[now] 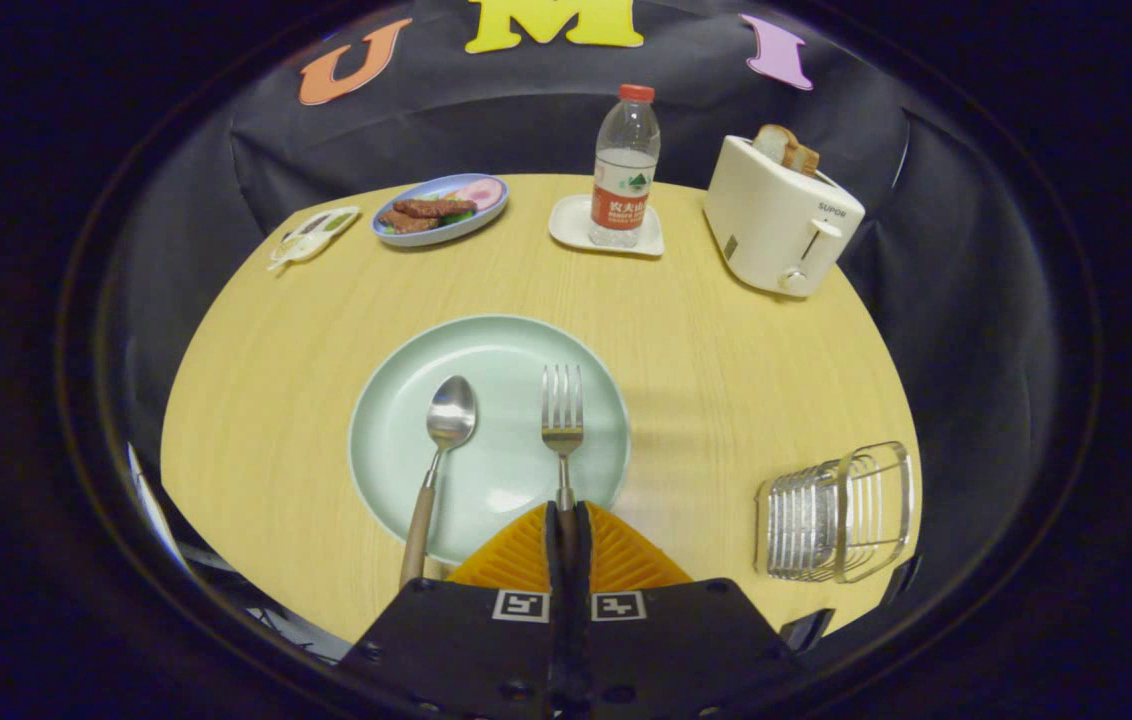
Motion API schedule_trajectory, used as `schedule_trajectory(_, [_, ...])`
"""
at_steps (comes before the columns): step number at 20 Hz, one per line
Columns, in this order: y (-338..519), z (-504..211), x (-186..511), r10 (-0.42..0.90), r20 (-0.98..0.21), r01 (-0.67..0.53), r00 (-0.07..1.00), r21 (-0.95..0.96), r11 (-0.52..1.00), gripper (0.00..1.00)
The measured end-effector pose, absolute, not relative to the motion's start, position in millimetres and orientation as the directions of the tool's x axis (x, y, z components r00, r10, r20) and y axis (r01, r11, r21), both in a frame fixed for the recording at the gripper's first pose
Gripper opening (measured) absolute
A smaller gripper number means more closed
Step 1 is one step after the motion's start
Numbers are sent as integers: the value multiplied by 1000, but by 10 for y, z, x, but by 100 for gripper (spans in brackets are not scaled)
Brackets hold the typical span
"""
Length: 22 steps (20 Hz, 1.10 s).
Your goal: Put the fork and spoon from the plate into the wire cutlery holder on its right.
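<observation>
Gripper (567, 515) clenched on fork (562, 415) handle, both fingers pressing it. Fork tines lie on plate (396, 400), pointing far. Spoon (441, 440) left of fork, bowl on plate, handle over near rim. Holder (836, 515) right of plate, apart.

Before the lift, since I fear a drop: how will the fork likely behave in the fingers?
The fork looks like rigid polished metal, so it probably won't bend but may slip. The gripper fingers are closed on its thin handle end, so the heavier tines beyond them may droop or pivot. It likely weighs little.
</observation>
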<state>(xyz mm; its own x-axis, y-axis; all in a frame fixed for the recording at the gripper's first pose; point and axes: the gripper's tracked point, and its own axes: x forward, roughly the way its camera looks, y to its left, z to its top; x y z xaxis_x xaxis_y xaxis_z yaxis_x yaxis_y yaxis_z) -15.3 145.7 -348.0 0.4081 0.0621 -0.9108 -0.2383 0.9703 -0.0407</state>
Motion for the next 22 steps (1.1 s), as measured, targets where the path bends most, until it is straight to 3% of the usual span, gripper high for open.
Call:
schedule_trajectory(9, [173,-2359,-306,15,-972,-146,236,-20,989,0])
schedule_trajectory(17, [-417,-2478,-565,14,-1000,-142,12,12,990,1])
schedule_trajectory(22, [-528,-2733,-464,10,-998,-85,-58,15,996,1])
